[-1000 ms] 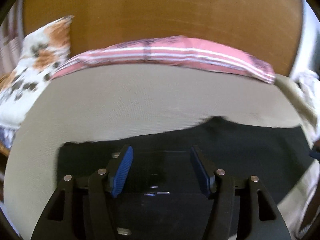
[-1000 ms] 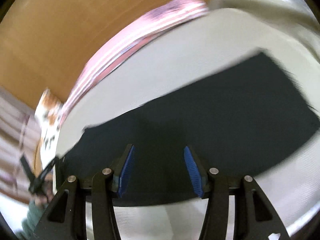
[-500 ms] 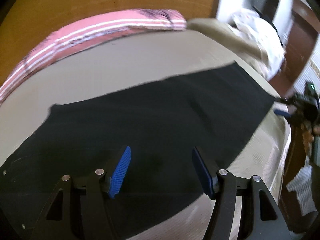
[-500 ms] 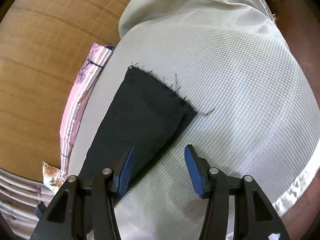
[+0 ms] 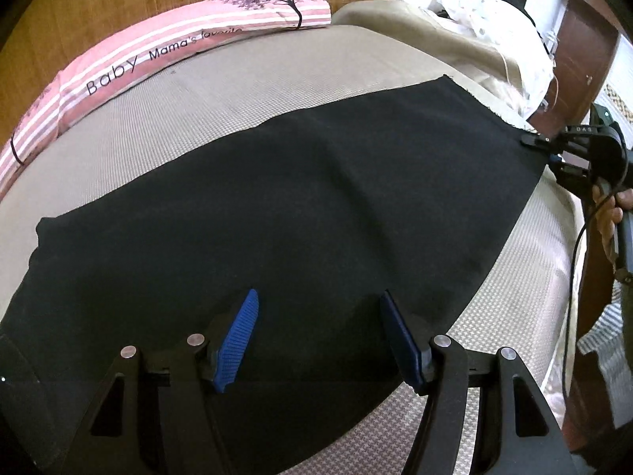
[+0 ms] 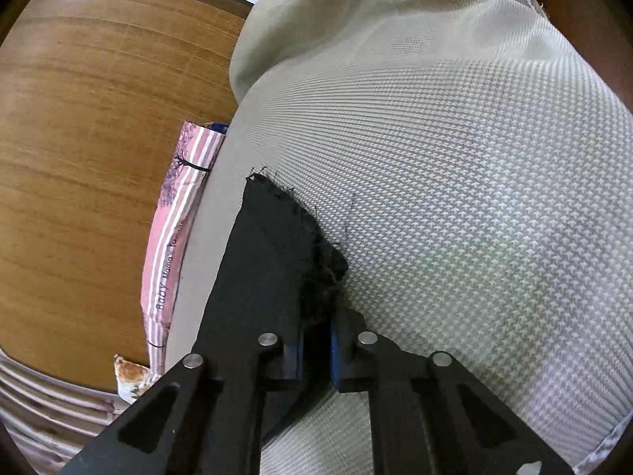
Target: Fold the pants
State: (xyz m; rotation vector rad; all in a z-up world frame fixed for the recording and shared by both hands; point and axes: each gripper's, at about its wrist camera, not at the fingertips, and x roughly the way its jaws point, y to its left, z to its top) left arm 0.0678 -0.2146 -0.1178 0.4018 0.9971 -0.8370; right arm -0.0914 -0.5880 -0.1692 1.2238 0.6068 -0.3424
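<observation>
black pants (image 5: 277, 213) lie flat, long axis running from left gripper (image 5: 316, 336) – jaws spread above the cloth – to right gripper (image 6: 316, 350), clamped on frayed hem.

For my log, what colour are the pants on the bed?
Plain black pants, clearest in the left wrist view.

Pants (image 5: 277, 217) cut off lower left
</observation>
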